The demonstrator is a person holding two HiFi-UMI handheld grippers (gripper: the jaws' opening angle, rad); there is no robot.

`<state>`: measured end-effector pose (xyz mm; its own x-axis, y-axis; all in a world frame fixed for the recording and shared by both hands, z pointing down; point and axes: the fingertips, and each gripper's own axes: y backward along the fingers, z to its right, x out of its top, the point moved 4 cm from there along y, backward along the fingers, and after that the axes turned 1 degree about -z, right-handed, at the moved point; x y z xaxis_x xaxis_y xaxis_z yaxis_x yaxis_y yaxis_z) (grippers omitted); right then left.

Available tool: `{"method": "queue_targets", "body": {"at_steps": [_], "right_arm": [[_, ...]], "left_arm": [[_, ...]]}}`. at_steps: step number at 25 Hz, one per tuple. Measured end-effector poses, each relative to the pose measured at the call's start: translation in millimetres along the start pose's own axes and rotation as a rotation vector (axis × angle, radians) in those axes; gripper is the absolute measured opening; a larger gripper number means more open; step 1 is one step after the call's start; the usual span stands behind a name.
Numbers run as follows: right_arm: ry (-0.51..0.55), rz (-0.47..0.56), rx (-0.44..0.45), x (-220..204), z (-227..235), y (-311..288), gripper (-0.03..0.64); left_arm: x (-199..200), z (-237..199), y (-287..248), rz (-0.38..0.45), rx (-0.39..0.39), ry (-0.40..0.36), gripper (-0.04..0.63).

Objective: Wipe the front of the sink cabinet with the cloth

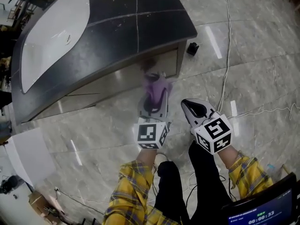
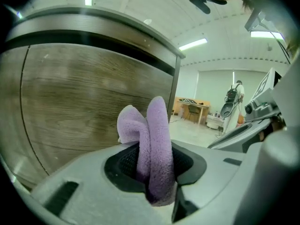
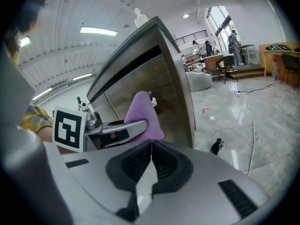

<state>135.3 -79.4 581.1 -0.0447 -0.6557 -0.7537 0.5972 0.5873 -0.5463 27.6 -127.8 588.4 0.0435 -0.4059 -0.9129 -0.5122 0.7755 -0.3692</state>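
The left gripper had its jaws clamped on a purple cloth, and its own view showed the gripper with the cloth standing up between the black pads in two plump folds that rose past the tips. Those folds reached toward the wood-grain front of the sink cabinet, close by its right-hand edge; whether the cloth actually touched the panel could not be told. Just beside it on the person's right, the right gripper hung over the floor with nothing in it, its jaws pressed together so that only a thin seam showed between the pads. Each gripper carried a cube of black-and-white square markers, and yellow plaid sleeves ran back from both. Above the cabinet front lay a dark countertop with a white basin set into its left part. A small black object sat on the marble floor near the cabinet's right corner, and a white cable trailed past it. At the lower right a screen showed a timer that seemed to read 00:00:33.
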Motion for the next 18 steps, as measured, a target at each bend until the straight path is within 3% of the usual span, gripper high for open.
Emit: {"method": "queue_targets", "body": {"at_steps": [18], "right_arm": [[0.081,-0.116,0.161,-17.8,-123.9,-84.7,0.006]], "left_arm": [[-41.8,-129.1,116.3,-0.021,0.245,0.069,0.113]]}}
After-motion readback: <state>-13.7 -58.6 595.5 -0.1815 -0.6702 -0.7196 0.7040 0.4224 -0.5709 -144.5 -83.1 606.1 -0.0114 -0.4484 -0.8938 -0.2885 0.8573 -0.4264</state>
